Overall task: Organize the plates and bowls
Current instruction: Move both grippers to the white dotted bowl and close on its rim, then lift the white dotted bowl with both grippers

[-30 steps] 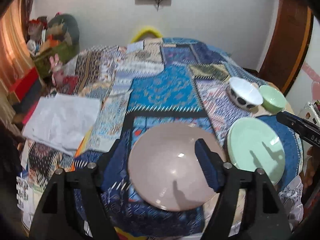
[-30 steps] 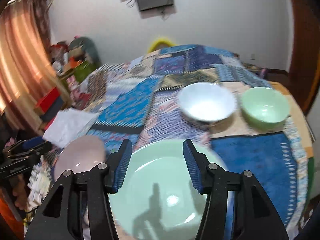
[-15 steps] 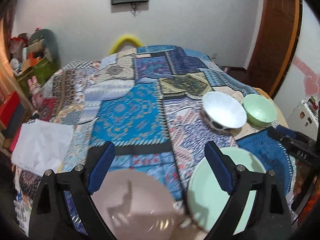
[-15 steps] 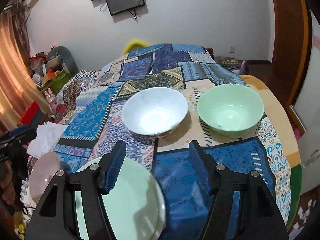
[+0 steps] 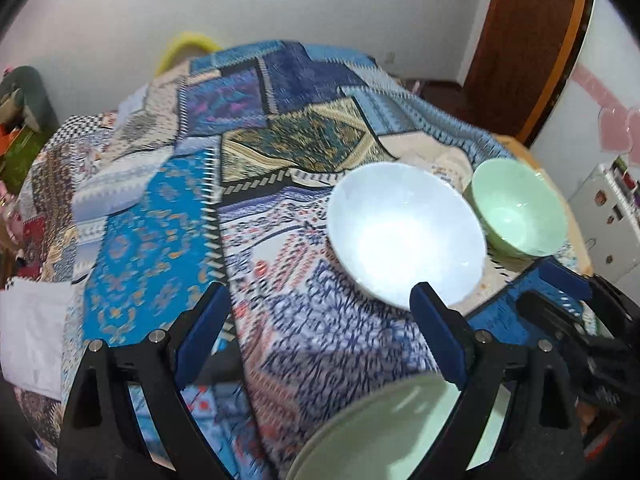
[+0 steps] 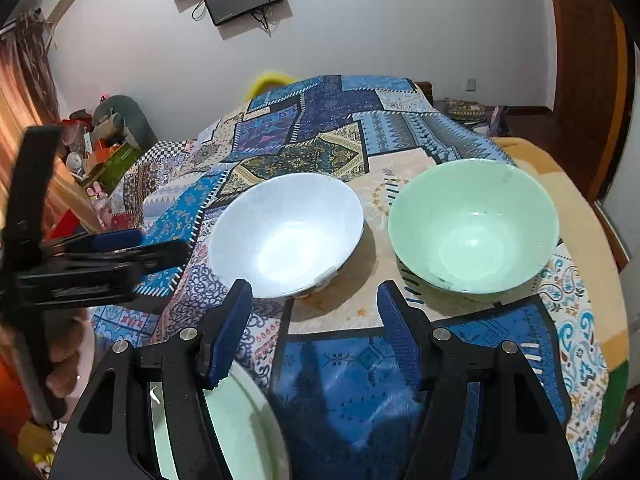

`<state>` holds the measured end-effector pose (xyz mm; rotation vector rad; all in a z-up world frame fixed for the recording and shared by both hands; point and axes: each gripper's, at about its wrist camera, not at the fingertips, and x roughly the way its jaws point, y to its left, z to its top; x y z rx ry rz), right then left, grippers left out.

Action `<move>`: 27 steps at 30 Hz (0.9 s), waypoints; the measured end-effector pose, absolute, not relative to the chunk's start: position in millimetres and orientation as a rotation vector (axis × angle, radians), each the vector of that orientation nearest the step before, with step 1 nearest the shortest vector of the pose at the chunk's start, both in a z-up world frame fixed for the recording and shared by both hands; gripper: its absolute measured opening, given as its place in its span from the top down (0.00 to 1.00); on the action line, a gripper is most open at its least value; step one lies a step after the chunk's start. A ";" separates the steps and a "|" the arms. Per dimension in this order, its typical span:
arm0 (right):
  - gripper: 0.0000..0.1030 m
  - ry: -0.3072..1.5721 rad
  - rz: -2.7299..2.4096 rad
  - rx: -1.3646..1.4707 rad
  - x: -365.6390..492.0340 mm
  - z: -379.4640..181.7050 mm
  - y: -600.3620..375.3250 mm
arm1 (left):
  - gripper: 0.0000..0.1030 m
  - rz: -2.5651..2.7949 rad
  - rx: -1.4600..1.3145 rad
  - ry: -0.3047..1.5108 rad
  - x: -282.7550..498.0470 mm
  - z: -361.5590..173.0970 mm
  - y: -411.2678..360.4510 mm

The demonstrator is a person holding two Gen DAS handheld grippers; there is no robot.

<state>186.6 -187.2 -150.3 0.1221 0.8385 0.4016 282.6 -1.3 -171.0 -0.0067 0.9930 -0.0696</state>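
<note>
The right tool [image 6: 314, 320] at the bottom centre of its own view stands about half open with nothing between its blue pads; past its tips lies patterned cloth, with the white bowl [image 6: 286, 236] just up and left and the green bowl [image 6: 474, 226] up and right, the two near each other but apart. The left tool [image 5: 320, 332] gapes wide and holds nothing; the white bowl [image 5: 406, 234] sits beyond its right-hand pad, the green bowl [image 5: 520, 208] behind it at the right of the frame. A green plate [image 6: 224, 428] shows at the lower left of the right view, partly hidden by the tool body.

Both bowls look like glazed ceramic or glass: stiff, smooth, probably slippery and liable to chip if knocked together. The rim seems the only purchase, one pad inside and one outside the wall, and the weight would hang off that pinch. Both bowls are empty, so tilting spills nothing. The surface under the patchwork cover [image 6: 348, 376] looks soft, so a bowl set down may rock.
</note>
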 end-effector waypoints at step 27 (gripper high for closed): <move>0.44 0.918 0.493 0.118 217.8 -165.2 -170.9 | 0.79 -0.120 0.108 1.168 313.4 -229.9 10.0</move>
